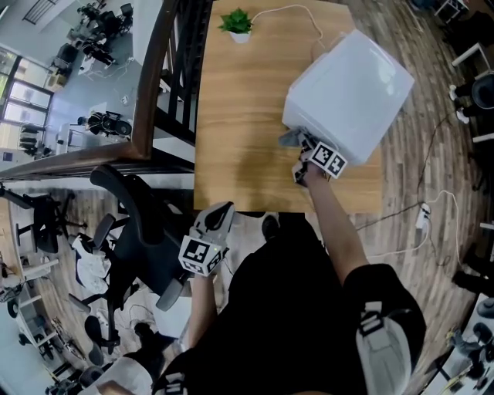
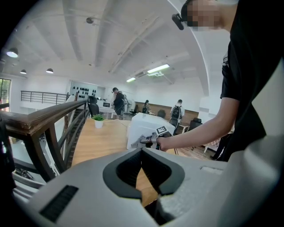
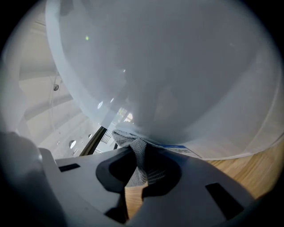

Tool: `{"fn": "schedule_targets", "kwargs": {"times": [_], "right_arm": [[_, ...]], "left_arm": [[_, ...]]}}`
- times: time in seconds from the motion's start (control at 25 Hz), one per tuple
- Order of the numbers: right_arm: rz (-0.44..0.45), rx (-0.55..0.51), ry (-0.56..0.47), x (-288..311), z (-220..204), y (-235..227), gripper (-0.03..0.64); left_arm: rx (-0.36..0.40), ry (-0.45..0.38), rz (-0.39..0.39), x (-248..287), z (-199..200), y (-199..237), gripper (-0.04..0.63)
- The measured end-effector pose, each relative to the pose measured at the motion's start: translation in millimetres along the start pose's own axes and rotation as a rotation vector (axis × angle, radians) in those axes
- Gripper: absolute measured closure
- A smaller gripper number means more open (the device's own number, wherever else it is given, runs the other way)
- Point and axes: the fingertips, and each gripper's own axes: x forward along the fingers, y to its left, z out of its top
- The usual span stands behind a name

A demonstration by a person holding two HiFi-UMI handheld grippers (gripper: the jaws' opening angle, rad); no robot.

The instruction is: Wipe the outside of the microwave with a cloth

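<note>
A white microwave (image 1: pixel 349 92) stands on the right part of a wooden table (image 1: pixel 239 116). My right gripper (image 1: pixel 302 160) is shut on a grey cloth (image 1: pixel 292 139) and presses it against the microwave's near lower corner. In the right gripper view the cloth (image 3: pixel 135 153) hangs between the jaws, bunched against the white microwave wall (image 3: pixel 168 66). My left gripper (image 1: pixel 218 218) hangs off the table's near edge, shut with nothing in it. The left gripper view shows the microwave (image 2: pixel 142 128) and the right gripper (image 2: pixel 148 140) from afar.
A small potted plant (image 1: pixel 237 23) stands at the table's far edge, with a white cable (image 1: pixel 297 11) running to the microwave. A dark wooden railing (image 1: pixel 154 85) borders the table's left side. An office chair (image 1: pixel 131 224) sits beside my left gripper. A power strip (image 1: pixel 423 218) lies on the floor at right.
</note>
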Motion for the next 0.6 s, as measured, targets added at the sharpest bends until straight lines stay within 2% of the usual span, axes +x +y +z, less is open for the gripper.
{"fn": "schedule_targets", "kwargs": {"times": [0.6], "right_arm": [[-0.002, 0.006, 0.011, 43.8, -9.5, 18.1, 0.588]], "left_arm": [[-0.027, 0.009, 0.037, 0.2, -4.0, 11.5, 0.594]]}}
